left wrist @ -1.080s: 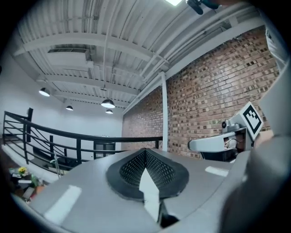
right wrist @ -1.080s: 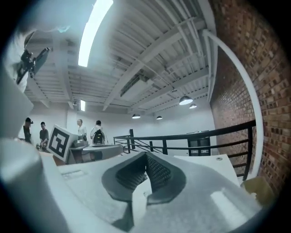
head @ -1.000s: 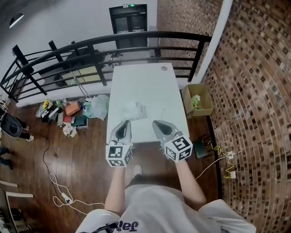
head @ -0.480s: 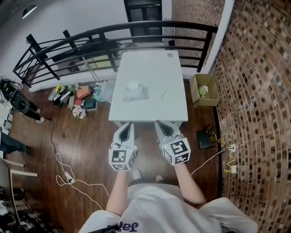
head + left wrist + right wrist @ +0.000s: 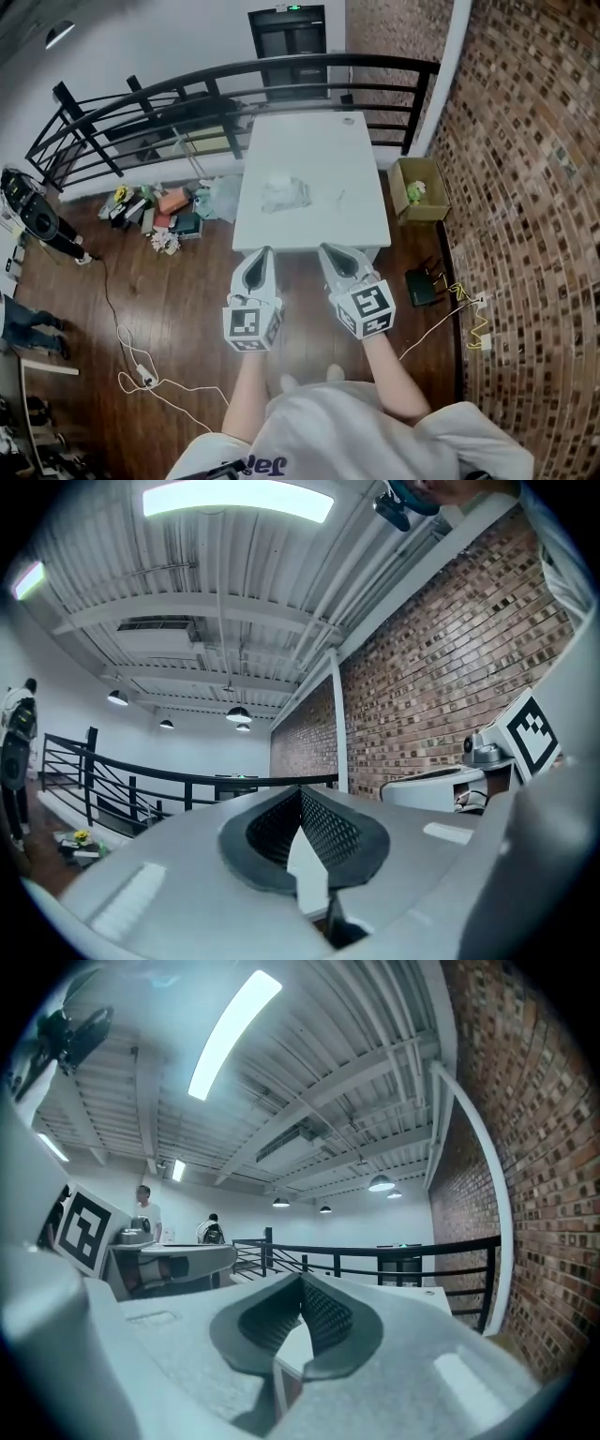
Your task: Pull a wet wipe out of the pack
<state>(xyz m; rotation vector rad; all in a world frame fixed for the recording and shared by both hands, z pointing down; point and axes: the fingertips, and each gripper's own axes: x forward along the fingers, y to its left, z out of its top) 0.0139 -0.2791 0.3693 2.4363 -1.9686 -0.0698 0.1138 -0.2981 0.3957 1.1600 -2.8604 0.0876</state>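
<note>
The wet wipe pack, a crinkly clear-white packet, lies on the left half of the white table. Both grippers hang side by side over the wooden floor, short of the table's near edge and well away from the pack. My left gripper has its jaws together with nothing between them, as the left gripper view also shows. My right gripper is shut and empty too, its tips meeting in the right gripper view. Both point level toward the table.
A black railing runs behind and left of the table. A cardboard box stands at its right, by the brick wall. Clutter lies on the floor at the left, cables and a black device nearer me.
Both grippers have drawn back from over the table's near edge to the floor in front of it, staying shut. The table and pack now sit farther away.
</note>
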